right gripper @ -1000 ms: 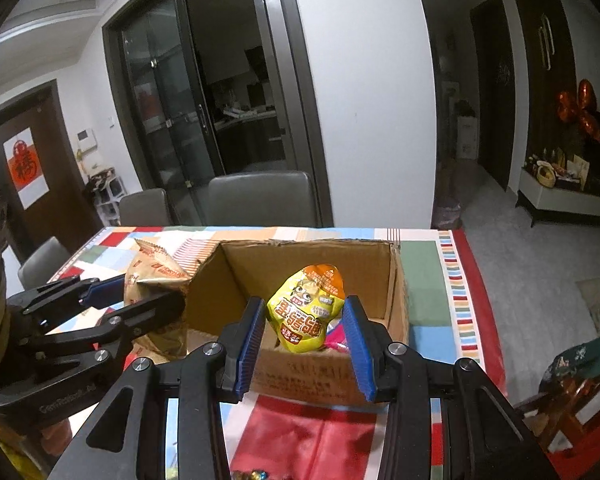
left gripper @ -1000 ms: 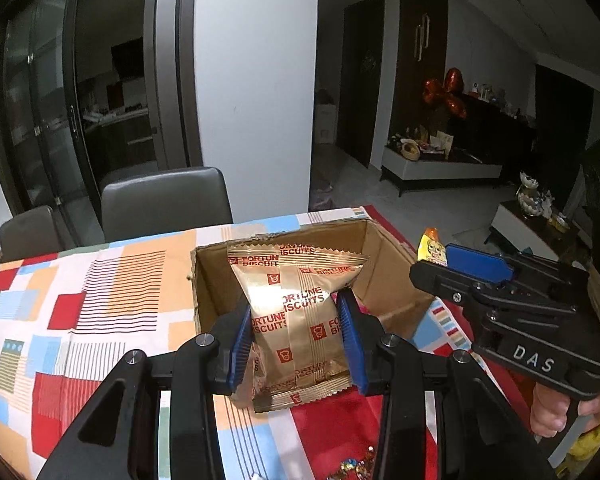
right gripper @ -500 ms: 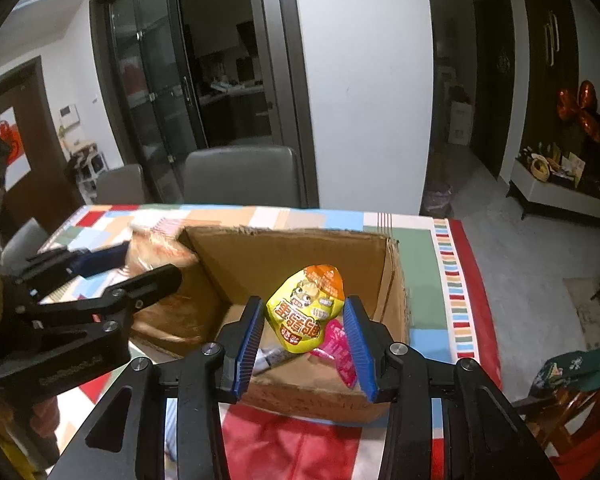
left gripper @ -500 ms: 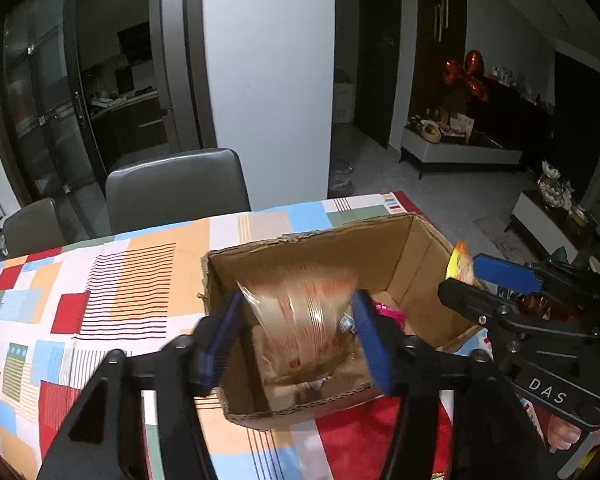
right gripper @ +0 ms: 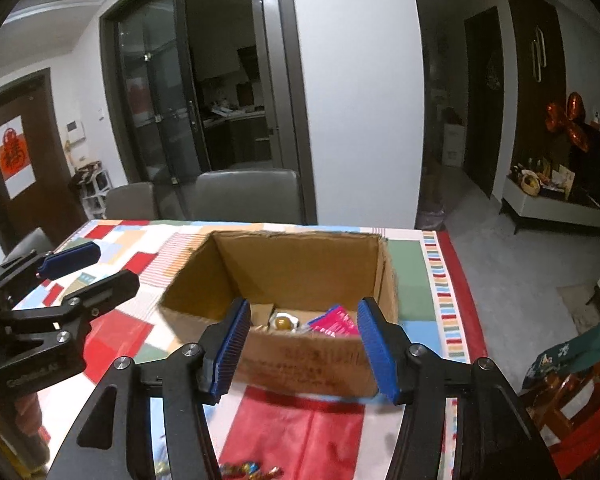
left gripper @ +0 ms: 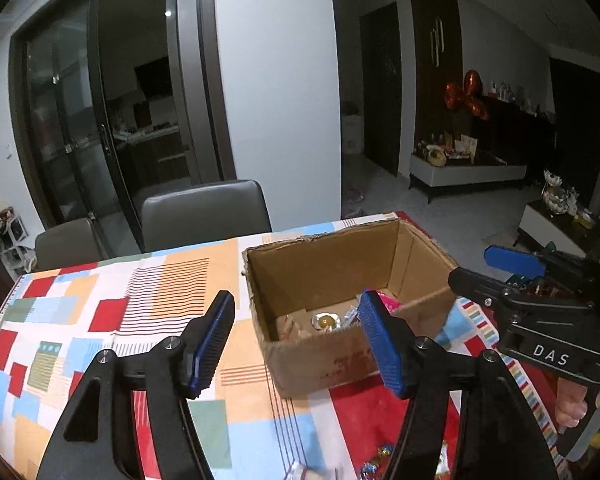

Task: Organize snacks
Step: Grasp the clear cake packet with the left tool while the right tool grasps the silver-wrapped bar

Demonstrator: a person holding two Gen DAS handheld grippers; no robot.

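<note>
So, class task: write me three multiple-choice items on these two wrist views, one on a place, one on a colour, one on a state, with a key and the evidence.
1. Where does the pink packet lie?
A. inside the cardboard box
B. on a chair
C. on the floor

2. What colour are the pads on the right hand-held gripper?
A. green
B. blue
C. white

3. What state is the left hand-held gripper in?
A. shut on a packet
B. shut on nothing
C. open, holding nothing

Key: 1 A, the packet shows past the box's near wall. 2 B, both ribbed pads are blue. 3 C, its fingers stand wide apart with only table and box between them.
</note>
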